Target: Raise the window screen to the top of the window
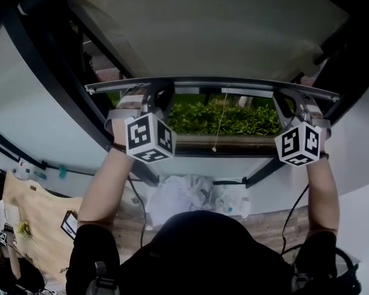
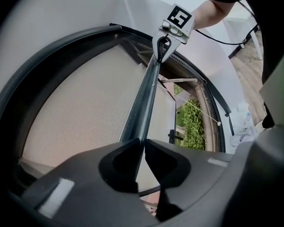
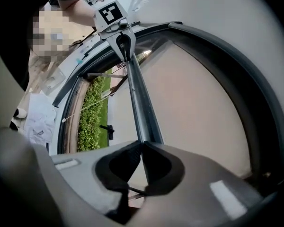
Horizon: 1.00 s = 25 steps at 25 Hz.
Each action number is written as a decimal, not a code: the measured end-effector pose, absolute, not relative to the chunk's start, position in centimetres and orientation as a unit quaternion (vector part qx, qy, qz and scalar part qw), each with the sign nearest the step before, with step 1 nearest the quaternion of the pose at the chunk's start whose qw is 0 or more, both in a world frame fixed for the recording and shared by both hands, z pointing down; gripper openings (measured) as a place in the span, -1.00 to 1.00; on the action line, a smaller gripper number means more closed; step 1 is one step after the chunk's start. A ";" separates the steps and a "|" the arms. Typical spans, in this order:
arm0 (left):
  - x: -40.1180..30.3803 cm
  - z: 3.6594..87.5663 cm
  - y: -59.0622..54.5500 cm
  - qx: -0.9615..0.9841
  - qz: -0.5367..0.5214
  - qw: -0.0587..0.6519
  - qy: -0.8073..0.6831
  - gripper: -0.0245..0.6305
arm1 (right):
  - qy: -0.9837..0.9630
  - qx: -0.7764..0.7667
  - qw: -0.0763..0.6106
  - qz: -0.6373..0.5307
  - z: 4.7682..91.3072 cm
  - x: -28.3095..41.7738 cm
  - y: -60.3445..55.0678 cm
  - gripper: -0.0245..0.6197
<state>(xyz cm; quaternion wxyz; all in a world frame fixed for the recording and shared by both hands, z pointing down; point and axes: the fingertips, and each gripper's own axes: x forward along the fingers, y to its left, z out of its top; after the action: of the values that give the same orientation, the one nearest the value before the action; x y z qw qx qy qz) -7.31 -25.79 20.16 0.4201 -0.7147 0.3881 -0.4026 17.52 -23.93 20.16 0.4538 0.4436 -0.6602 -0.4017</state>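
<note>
Window screen [image 1: 203,29] partly raised; left gripper [image 2: 143,143] and right gripper [image 3: 142,144] each clamped on its bottom rail [image 1: 212,86], near opposite ends.

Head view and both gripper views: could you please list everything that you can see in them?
screen: one, beige, upper part of the window
bar: one, grey, along the screen's bottom edge
frame: one, black, around the window
cord: one, white, hanging from the bar's middle
hedge: one, green, outside, below the bar
heap: one, white, crumpled, below the window
board: one, tan, lower left
left gripper: one, grey, shut on the bar's left end
right gripper: one, grey, shut on the bar's right end
arms: two, bare, reaching up
</note>
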 end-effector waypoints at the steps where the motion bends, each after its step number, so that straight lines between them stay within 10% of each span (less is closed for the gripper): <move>1: -7.3 20.0 -25.8 -0.715 -0.404 0.420 0.386 -0.81 | -0.658 0.442 0.456 -0.404 20.0 17.5 -24.0 -0.87; 25: -7.1 13.9 -25.8 -0.709 -0.420 0.432 0.366 -0.82 | -0.673 0.434 0.452 -0.393 13.7 17.4 -23.8 -0.87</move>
<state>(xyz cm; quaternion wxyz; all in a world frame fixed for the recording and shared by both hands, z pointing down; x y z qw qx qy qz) -7.14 -25.83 13.90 0.4322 -0.7090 0.3663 -0.4199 17.40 -23.85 13.70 0.4517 0.4343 -0.6733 -0.3926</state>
